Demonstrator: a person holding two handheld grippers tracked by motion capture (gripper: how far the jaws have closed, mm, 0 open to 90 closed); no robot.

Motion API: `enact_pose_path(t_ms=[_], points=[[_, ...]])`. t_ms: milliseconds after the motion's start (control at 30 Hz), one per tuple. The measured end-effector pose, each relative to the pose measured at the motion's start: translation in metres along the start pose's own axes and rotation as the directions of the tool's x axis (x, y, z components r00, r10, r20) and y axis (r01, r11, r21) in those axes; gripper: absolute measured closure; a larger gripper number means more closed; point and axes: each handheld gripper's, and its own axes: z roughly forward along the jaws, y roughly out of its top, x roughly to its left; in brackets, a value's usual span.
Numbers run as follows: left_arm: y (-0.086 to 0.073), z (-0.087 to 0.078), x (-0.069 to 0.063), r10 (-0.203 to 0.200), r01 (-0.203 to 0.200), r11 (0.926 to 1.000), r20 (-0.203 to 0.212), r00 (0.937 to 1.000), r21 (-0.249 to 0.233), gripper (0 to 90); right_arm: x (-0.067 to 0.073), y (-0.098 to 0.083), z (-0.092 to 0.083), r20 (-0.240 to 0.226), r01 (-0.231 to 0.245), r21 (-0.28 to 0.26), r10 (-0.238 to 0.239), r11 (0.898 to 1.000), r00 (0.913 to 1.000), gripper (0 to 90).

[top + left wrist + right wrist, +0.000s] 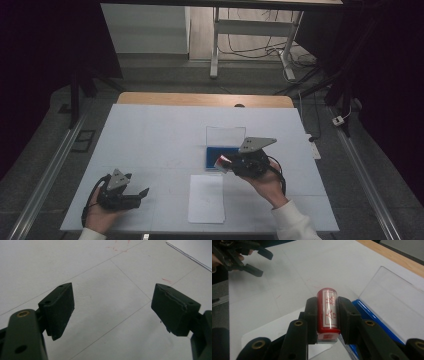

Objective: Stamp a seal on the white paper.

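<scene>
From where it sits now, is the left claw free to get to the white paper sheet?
Probably yes: the left claw is open and holds nothing, and only bare table mat lies between it and the paper sheet.

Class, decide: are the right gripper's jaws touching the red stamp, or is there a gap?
Touching. The right gripper view shows the right gripper with both black jaws pressed flat against the sides of the red stamp, no gap either side.

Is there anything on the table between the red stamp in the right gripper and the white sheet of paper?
Nothing visible: the stamp, clamped in the right gripper, has only bare table between it and the paper.
</scene>
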Motion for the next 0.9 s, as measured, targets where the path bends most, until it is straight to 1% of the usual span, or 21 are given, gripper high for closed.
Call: enact_pose_path(t_ms=[133, 467, 600, 800, 900], points=[[0.0, -0.001, 0.0, -0.002, 0.002, 1.0, 0.001, 1.0, -0.004, 19.3, 0.007, 0.0, 0.003, -0.013, 0.017, 0.013, -0.016, 1.0, 0.9998, 70.2], [0.001, -0.001, -0.001, 0.002, -0.002, 1.0, 0.006, 1.0, -0.005, 19.2, 0.018, -0.003, 0.004, -0.038, 0.024, 0.026, -0.023, 0.999, 0.999, 70.2], [0.001, 0.0, -0.001, 0.001, -0.001, 1.0, 0.005, 1.0, -0.007, 19.3, 0.024, -0.006, 0.006, -0.048, 0.035, 0.047, -0.033, 0.998, 0.9983, 70.2], [0.001, 0.001, -0.002, 0.0, 0.0, 1.0, 0.01, 0.9999, -0.004, 19.2, 0.035, -0.008, 0.015, -0.079, 0.059, 0.065, -0.054, 0.996, 0.9954, 70.2], [0.001, 0.001, -0.002, 0.0, 0.0, 1.0, 0.01, 0.9999, -0.007, 19.3, 0.039, -0.01, 0.021, -0.084, 0.072, 0.08, -0.065, 0.994, 0.9943, 70.2]])
